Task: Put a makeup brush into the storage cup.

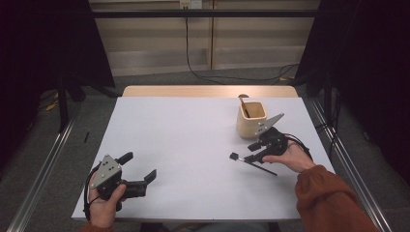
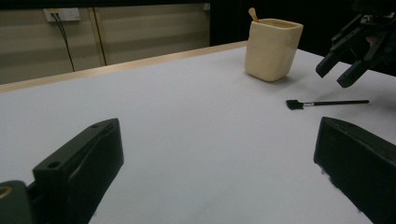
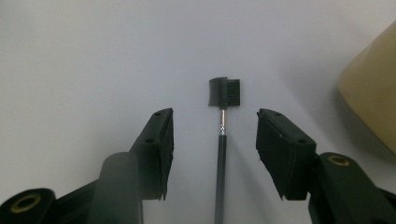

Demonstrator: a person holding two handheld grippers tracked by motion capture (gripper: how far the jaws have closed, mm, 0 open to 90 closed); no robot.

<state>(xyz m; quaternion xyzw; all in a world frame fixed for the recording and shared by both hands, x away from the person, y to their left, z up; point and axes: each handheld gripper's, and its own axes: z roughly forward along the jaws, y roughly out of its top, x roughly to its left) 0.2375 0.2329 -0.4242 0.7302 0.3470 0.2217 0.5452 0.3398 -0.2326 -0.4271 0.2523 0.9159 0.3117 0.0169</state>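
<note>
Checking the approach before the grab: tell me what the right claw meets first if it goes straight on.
The right claw straddles the small black brush; its pads stand apart from the handle. Straight on, it probably meets the brush or the table.

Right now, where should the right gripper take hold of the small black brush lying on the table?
On the thin straight handle behind the brush head, coming from above. It lies flat, and the right gripper already straddles it, fingers either side, not touching.

No text, label, brand or number can be read anywhere; the wall socket plate (image 2: pixel 61 14) may carry markings, but it is too small and blurred to tell
</note>
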